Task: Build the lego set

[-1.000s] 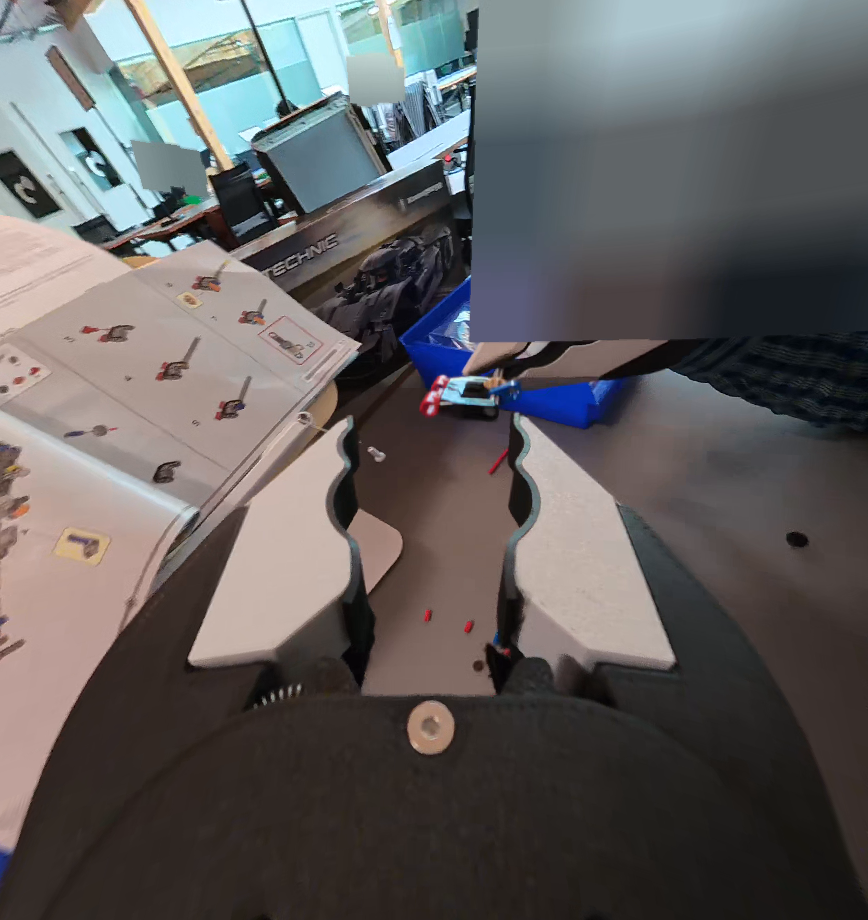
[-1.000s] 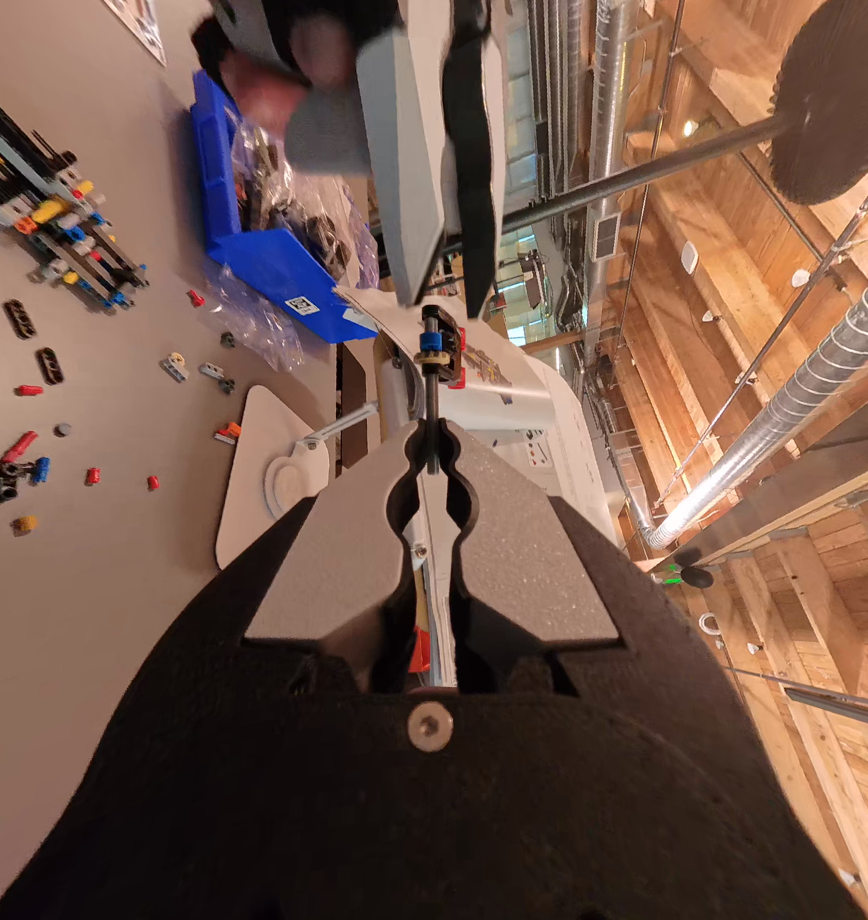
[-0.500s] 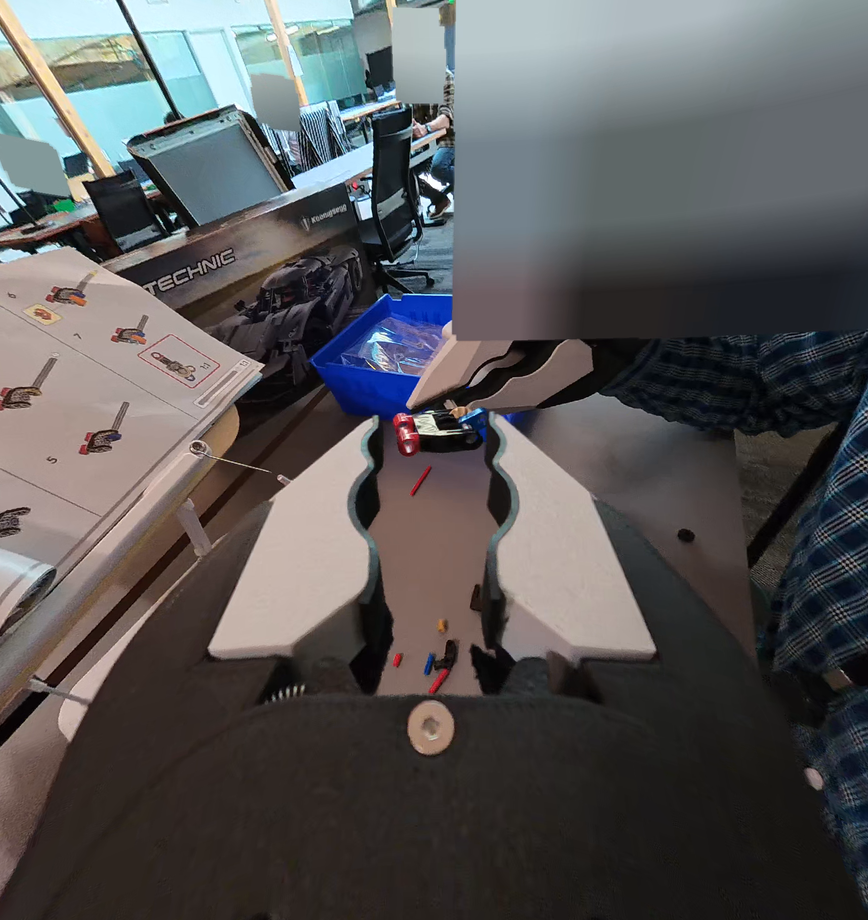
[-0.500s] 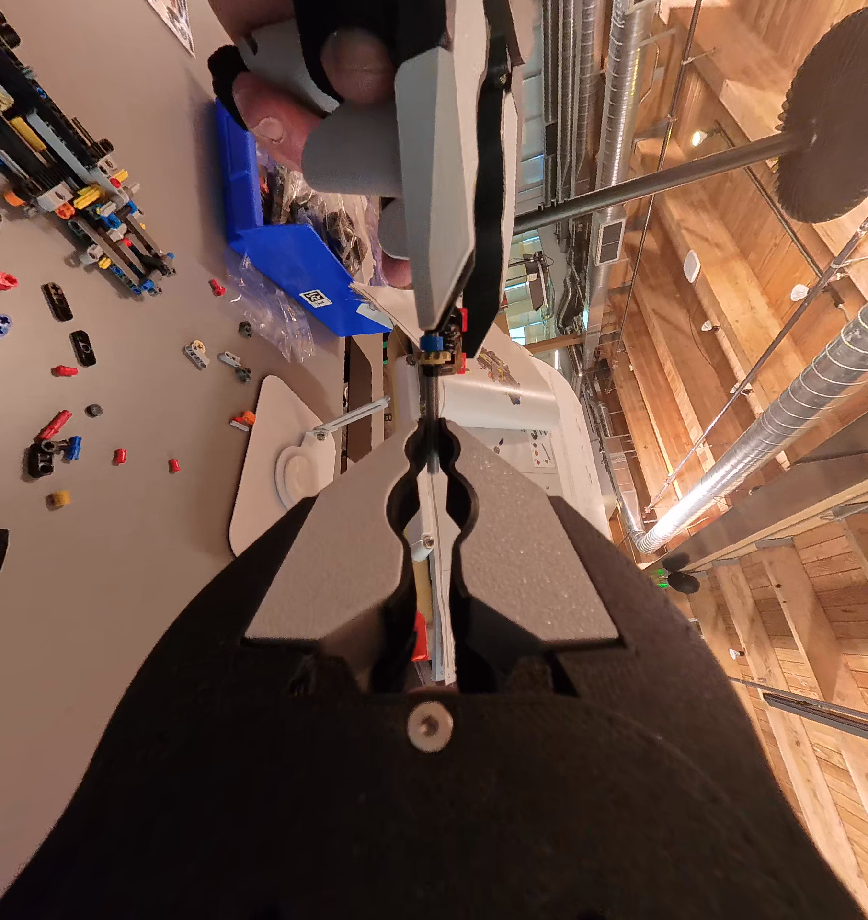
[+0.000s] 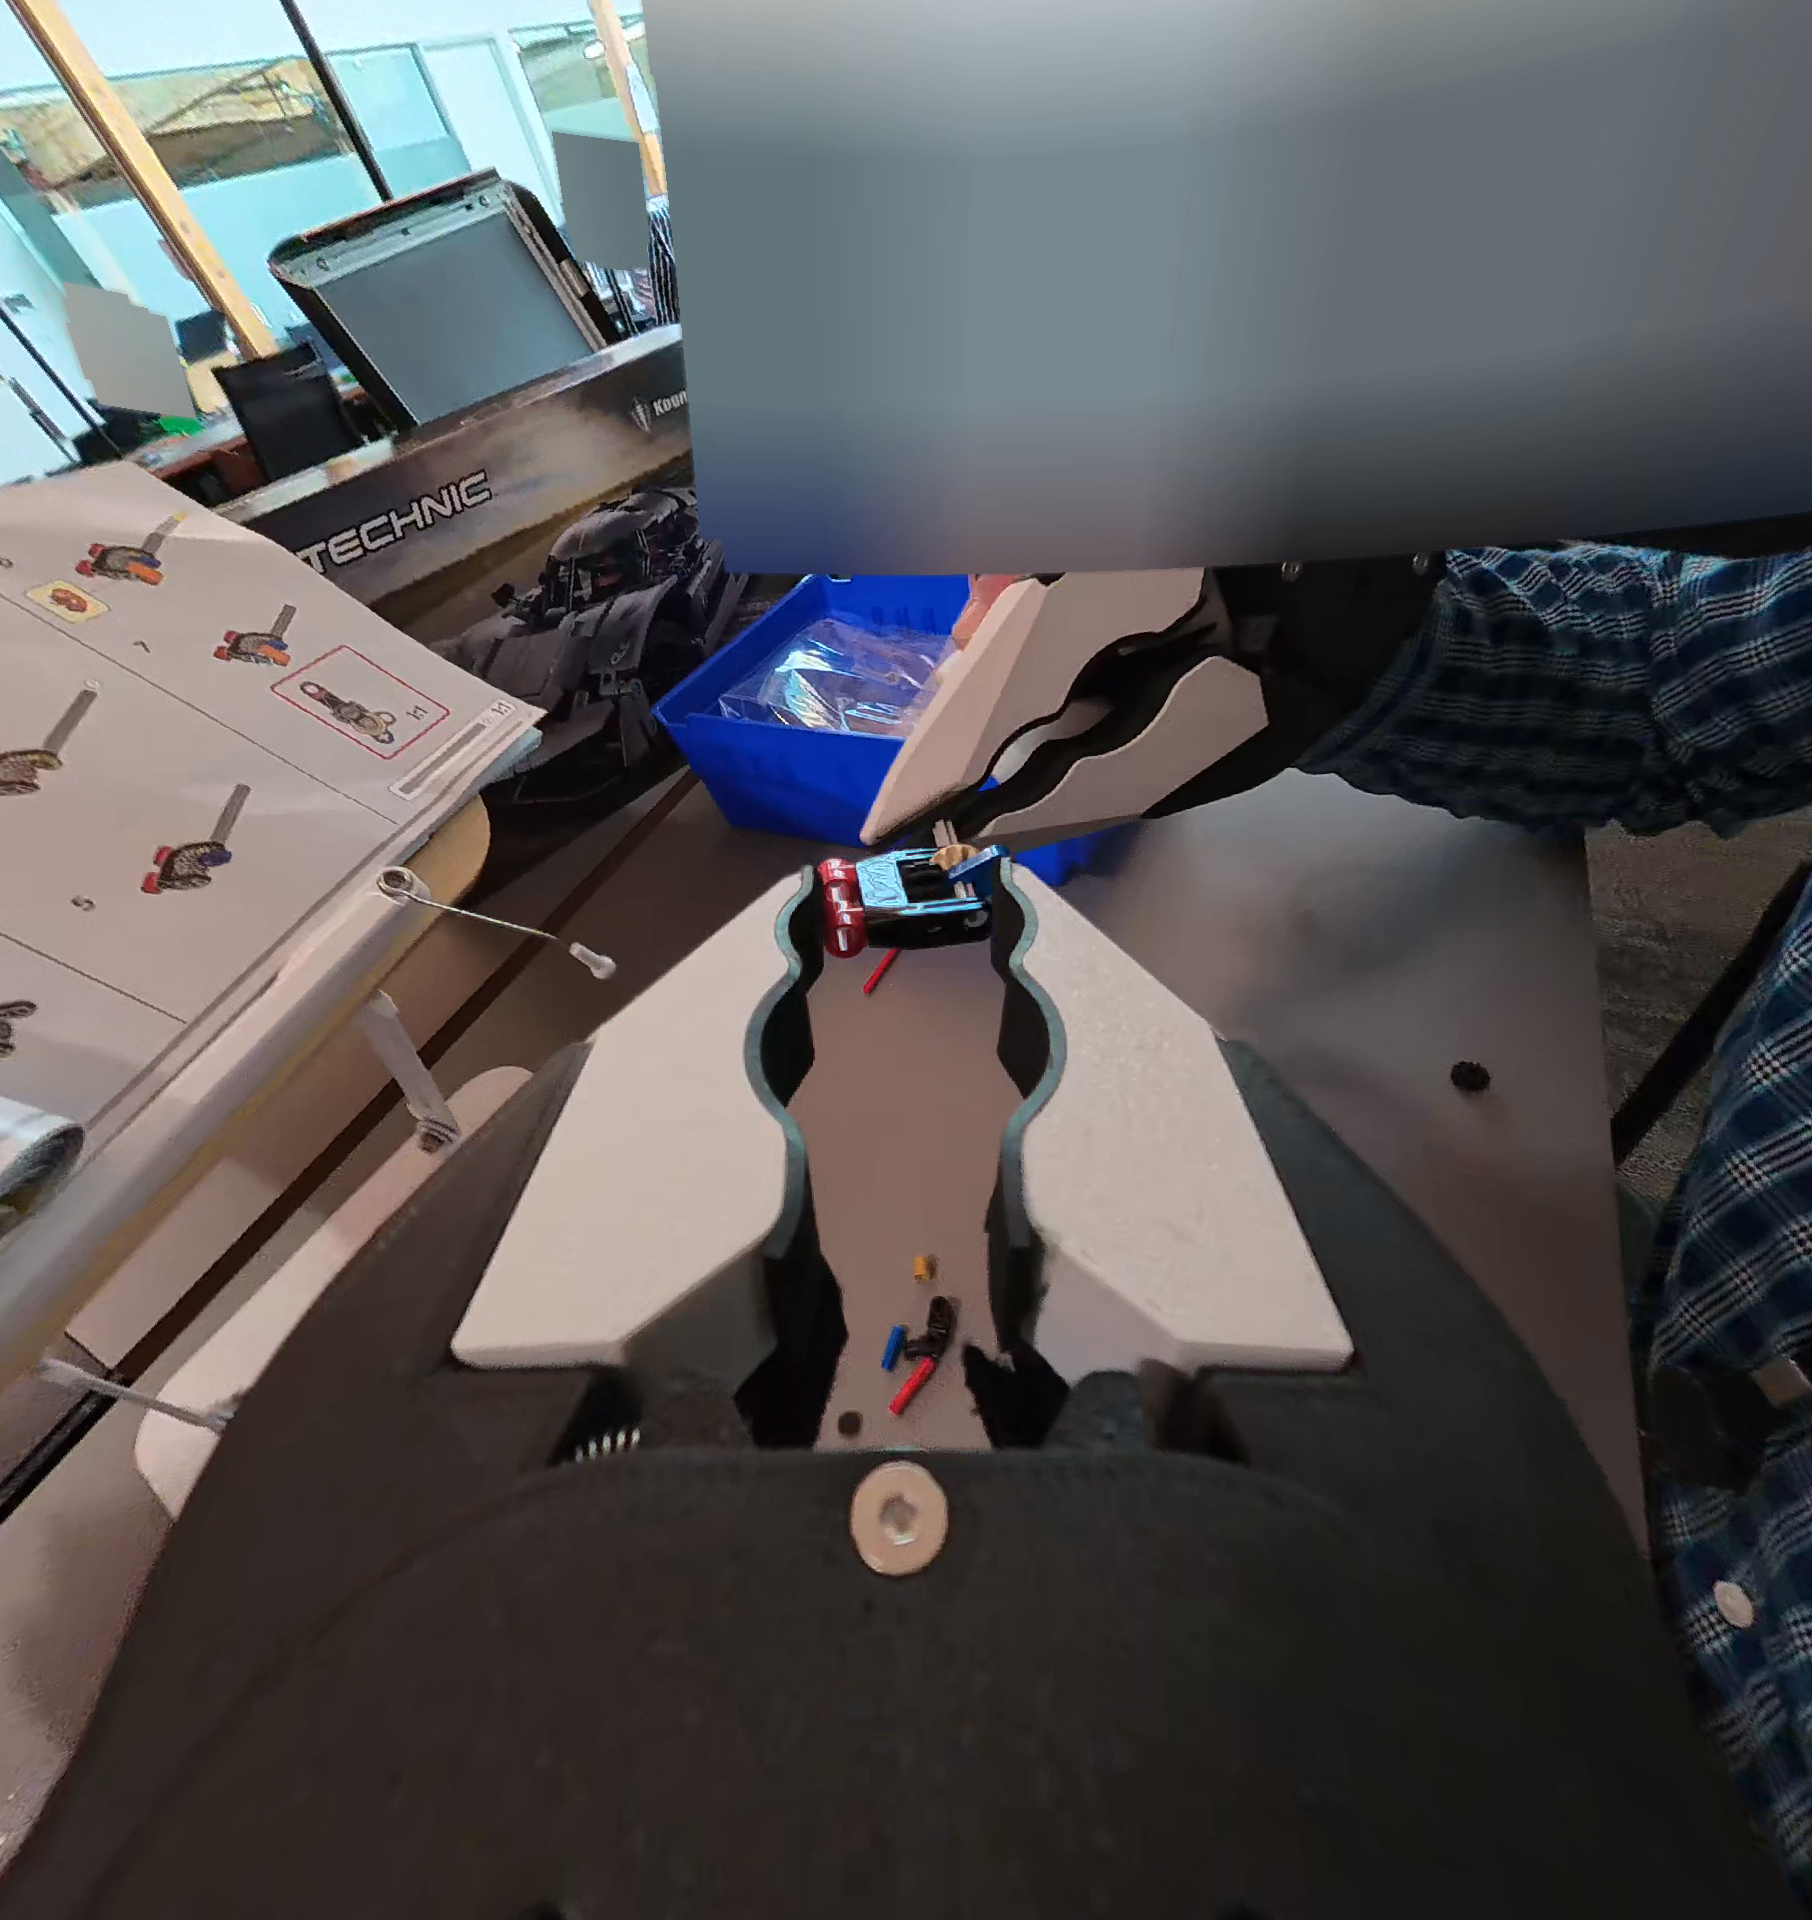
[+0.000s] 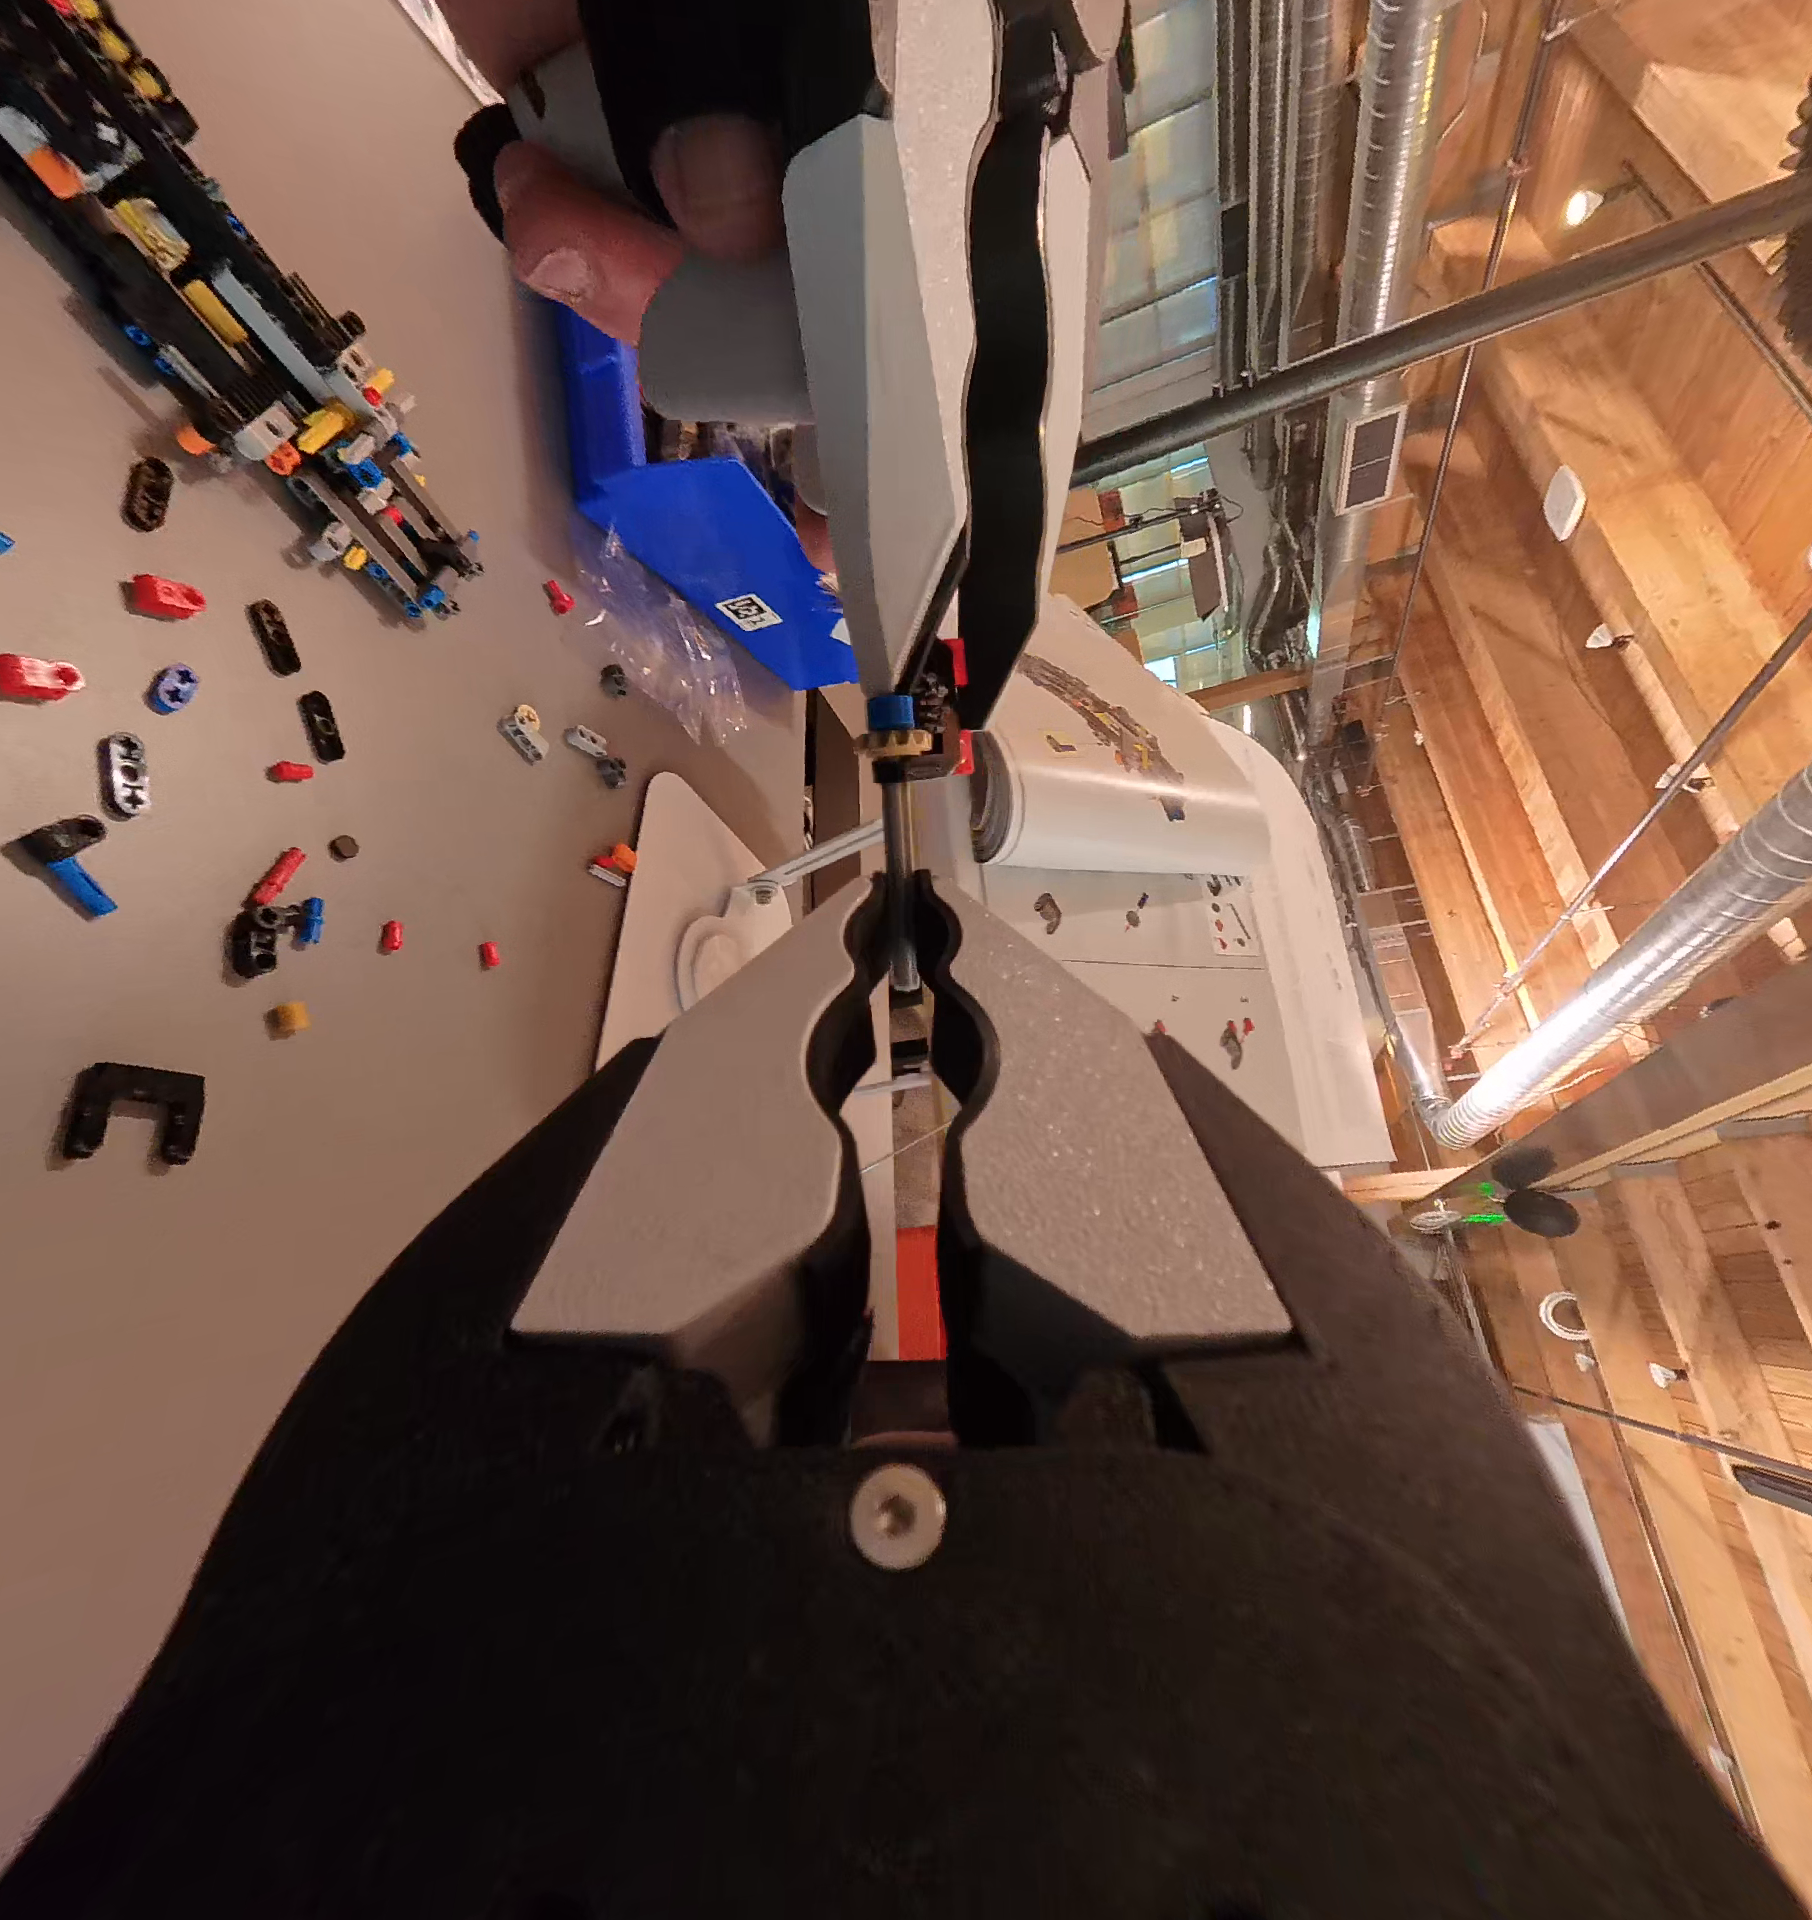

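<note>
A small black, red and blue lego assembly sits between the fingertips of my left gripper, which is closed on it from both sides above the grey table. My right gripper is shut on a thin grey axle. The axle carries a tan gear and a blue bush, and its far end meets the assembly. In the left wrist view the right gripper comes in from the upper right. In the right wrist view the left gripper comes down from the top, edge-on.
An open instruction booklet stands at the left on a stand. A blue bin with plastic bags and the dark set box lie behind. Several loose pieces and a long part-built model lie on the table. A plaid sleeve is at the right. Only a small space, under 4 cm, lies between the two pairs of fingers. Left tips and right tips are each some 30 centimeters from the long part-built model.
My left gripper has swung right, come up to the assembly and narrowed its fingers around it. My right gripper has kept hold of the axle.
</note>
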A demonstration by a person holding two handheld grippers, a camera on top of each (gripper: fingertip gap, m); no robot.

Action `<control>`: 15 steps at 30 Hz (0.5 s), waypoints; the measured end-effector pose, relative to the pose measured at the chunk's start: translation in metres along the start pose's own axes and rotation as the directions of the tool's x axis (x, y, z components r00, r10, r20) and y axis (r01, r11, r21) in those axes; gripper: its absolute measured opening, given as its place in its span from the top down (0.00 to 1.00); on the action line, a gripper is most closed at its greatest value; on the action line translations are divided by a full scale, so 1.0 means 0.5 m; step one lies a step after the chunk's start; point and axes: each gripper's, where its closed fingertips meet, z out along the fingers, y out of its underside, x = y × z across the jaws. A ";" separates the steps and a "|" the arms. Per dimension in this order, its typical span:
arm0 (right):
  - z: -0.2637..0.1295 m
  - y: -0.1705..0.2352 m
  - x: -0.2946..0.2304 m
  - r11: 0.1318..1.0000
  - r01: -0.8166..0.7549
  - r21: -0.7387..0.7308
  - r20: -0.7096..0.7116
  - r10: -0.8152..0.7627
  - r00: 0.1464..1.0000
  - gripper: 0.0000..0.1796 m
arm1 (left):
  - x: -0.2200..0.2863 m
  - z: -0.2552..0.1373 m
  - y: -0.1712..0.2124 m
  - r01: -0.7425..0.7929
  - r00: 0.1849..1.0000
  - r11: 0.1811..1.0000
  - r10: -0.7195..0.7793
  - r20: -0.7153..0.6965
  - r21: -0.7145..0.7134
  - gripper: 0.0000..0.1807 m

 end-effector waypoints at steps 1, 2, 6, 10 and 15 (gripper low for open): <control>0.000 -0.001 -0.007 1.000 -0.002 0.007 0.009 0.002 1.000 1.00 | 0.004 -0.001 0.006 -0.001 1.000 1.000 0.001 -0.002 -0.006 0.84; -0.001 -0.003 -0.014 1.000 -0.016 0.020 0.022 0.016 1.000 1.00 | 0.008 -0.002 0.011 -0.001 1.000 1.000 0.001 -0.005 -0.010 0.84; -0.003 -0.011 -0.030 0.999 -0.019 0.046 0.041 0.018 0.999 1.00 | 0.019 -0.007 0.024 0.013 1.000 1.000 -0.013 -0.028 -0.016 0.84; -0.007 -0.010 -0.038 0.997 -0.040 0.061 0.069 0.036 0.997 1.00 | 0.009 -0.029 0.010 0.022 0.999 0.999 -0.021 -0.028 0.030 1.00; 0.004 -0.003 -0.067 0.996 -0.079 0.040 0.128 0.074 0.989 1.00 | 0.013 -0.012 0.036 0.048 0.998 0.998 -0.049 -0.030 -0.029 0.94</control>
